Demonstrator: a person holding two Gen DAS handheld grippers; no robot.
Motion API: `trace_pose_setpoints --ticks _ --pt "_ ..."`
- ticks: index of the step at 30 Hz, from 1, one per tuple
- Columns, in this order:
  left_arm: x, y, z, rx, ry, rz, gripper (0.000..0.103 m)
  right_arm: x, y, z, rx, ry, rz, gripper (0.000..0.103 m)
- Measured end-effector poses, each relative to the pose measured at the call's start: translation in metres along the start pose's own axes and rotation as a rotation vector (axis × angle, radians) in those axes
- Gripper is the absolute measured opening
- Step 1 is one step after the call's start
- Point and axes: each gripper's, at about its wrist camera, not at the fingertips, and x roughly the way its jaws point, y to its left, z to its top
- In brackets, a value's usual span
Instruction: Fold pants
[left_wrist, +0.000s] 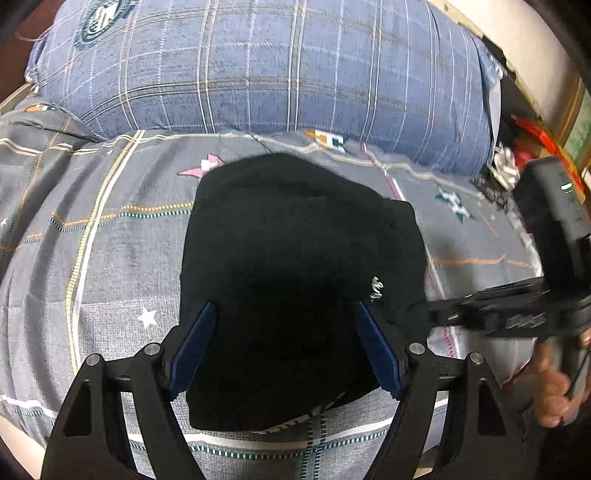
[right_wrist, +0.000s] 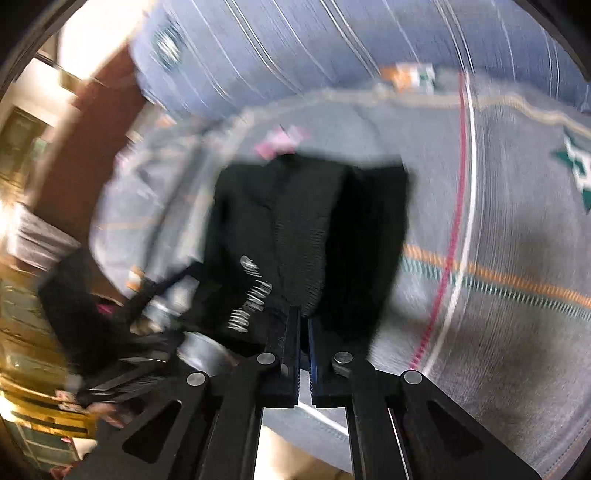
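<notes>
The black pants (left_wrist: 295, 280) lie in a folded bundle on the grey patterned bedspread (left_wrist: 92, 258). My left gripper (left_wrist: 284, 314) is open, its blue pads (left_wrist: 195, 343) spread over the near end of the bundle. In the left wrist view my right gripper (left_wrist: 417, 308) reaches in from the right and touches the bundle's right edge. In the blurred right wrist view my right gripper (right_wrist: 303, 317) is shut on an edge of the black pants (right_wrist: 314, 229), which have white lettering (right_wrist: 251, 295).
A large blue plaid pillow (left_wrist: 277, 66) lies across the far side of the bed. Clutter (left_wrist: 517, 155) and a wall stand at the far right. The bed's near edge (left_wrist: 258, 454) is just below the bundle.
</notes>
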Motion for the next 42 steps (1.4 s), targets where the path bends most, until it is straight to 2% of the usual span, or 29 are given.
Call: trace_pose_setpoints --ticks 1,4,7,9,11,12,14,19,24,29,32,34,38,42 --pt "0.003 -0.002 0.001 0.015 0.004 0.014 0.078 0.010 -0.003 0.000 0.015 0.021 -0.007 0.006" --pt "0.005 -0.008 -0.003 0.053 0.003 0.049 0.078 0.005 0.005 0.001 -0.016 0.011 -0.021 0.011" --pt "0.003 -0.006 -0.004 0.054 0.002 0.040 0.078 0.003 0.006 0.002 -0.018 0.007 -0.020 0.013" --pt "-0.001 -0.002 -0.003 0.039 0.001 0.015 0.078 -0.003 0.004 0.005 -0.015 -0.016 -0.013 0.021" --pt "-0.002 0.003 -0.003 0.016 0.011 0.002 0.078 -0.011 0.001 0.008 0.001 -0.057 0.022 0.040" --pt "0.000 0.005 -0.004 0.006 0.018 -0.002 0.078 -0.014 0.000 0.008 0.007 -0.075 0.033 0.045" --pt "0.003 0.010 -0.007 -0.014 0.029 -0.012 0.078 -0.018 -0.001 0.011 0.025 -0.113 0.053 0.062" --pt "-0.002 0.020 -0.017 -0.055 0.012 -0.027 0.078 -0.015 0.006 0.023 0.039 -0.178 0.080 0.066" --pt "-0.013 0.033 -0.023 -0.115 -0.006 -0.066 0.078 -0.008 0.001 0.029 0.058 -0.195 0.085 0.066" --pt "-0.024 0.065 -0.025 -0.286 -0.016 -0.185 0.078 0.001 -0.007 0.033 0.081 -0.173 0.100 0.069" --pt "-0.025 0.082 -0.025 -0.385 -0.027 -0.222 0.078 0.008 -0.013 0.034 0.106 -0.145 0.127 0.077" --pt "-0.023 0.087 -0.025 -0.421 -0.024 -0.223 0.078 0.012 -0.014 0.034 0.112 -0.122 0.146 0.078" --pt "-0.020 0.085 -0.024 -0.438 -0.009 -0.226 0.078 0.011 -0.016 0.033 0.131 -0.115 0.190 0.083" --pt "-0.019 0.078 -0.023 -0.430 0.001 -0.235 0.078 0.012 -0.022 0.034 0.180 -0.098 0.260 0.084"
